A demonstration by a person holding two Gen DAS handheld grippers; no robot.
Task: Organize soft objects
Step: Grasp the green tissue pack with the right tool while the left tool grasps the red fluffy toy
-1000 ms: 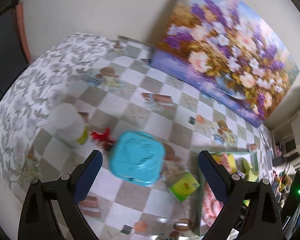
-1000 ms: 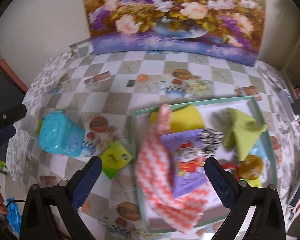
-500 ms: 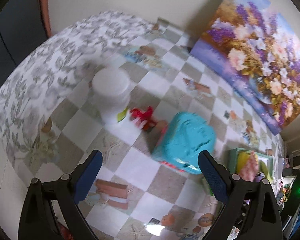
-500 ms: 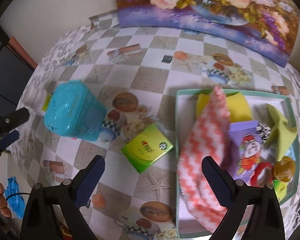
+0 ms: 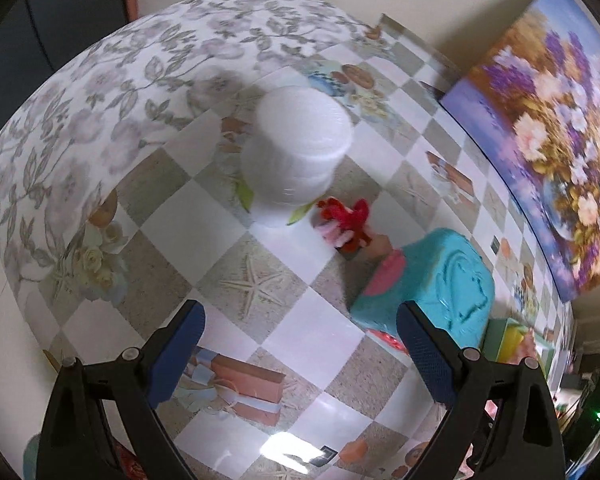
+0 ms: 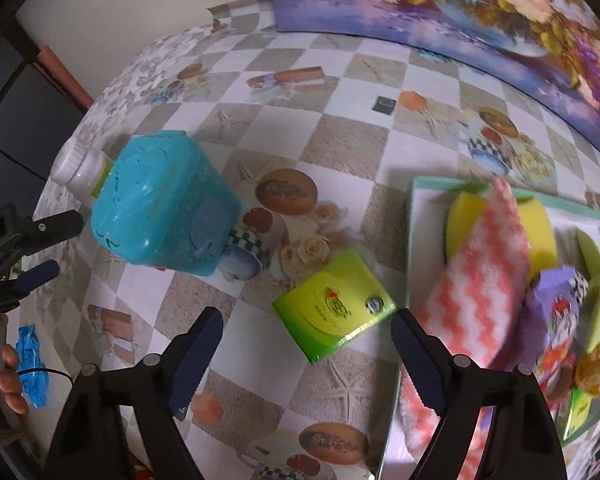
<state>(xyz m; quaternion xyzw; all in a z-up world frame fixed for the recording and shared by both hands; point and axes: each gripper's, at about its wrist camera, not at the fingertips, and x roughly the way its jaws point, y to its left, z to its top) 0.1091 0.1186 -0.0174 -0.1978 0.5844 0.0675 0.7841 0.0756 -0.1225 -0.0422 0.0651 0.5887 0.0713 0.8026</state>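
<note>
Both grippers' fingers [image 5: 180, 352] apart, empty.

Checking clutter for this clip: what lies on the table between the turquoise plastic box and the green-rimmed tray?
In the right wrist view, a lime-green flat packet lies between turquoise box and tray, near the tray's edge.

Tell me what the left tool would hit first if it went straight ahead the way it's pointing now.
Probably the bare tablecloth: the open left tool aims at checkered squares short of the red toy and white bottle. The blue box sits off to the right. Depth is unclear.
</note>
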